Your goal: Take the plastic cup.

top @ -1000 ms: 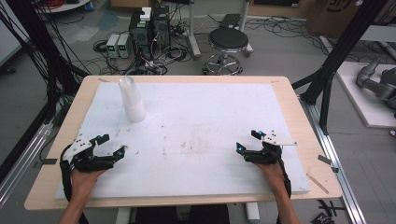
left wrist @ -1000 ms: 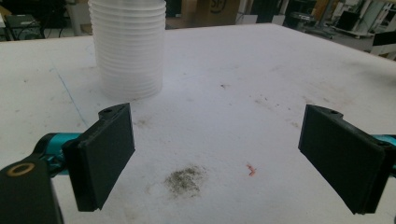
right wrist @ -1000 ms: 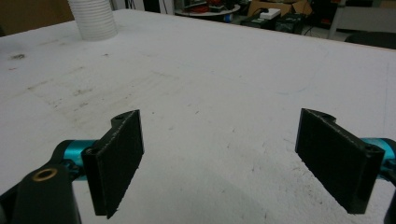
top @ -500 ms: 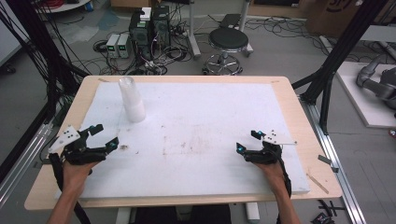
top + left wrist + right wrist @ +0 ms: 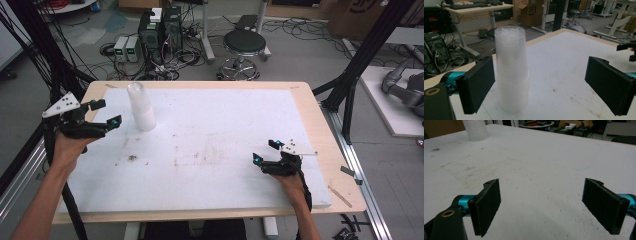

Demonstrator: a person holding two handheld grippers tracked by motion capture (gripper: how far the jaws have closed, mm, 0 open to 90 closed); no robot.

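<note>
near table's far left, cup stack [image 5: 141, 106] upright; l gripper [image 5: 102, 114] beside, jaws wide, empty.

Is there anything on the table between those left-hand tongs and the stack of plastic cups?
No. In the high view the left tongs hang open beside the cup stack, with bare white table below the gap. The left gripper view shows the same.

In the right gripper view, the ribbed white stack of plastic cups [image 5: 476, 130] at the upper left is cut off by the top edge, so its upper part is hidden. In the left gripper view, the left black jaw covers the translucent stack's lower left side [image 5: 511, 70].
</note>
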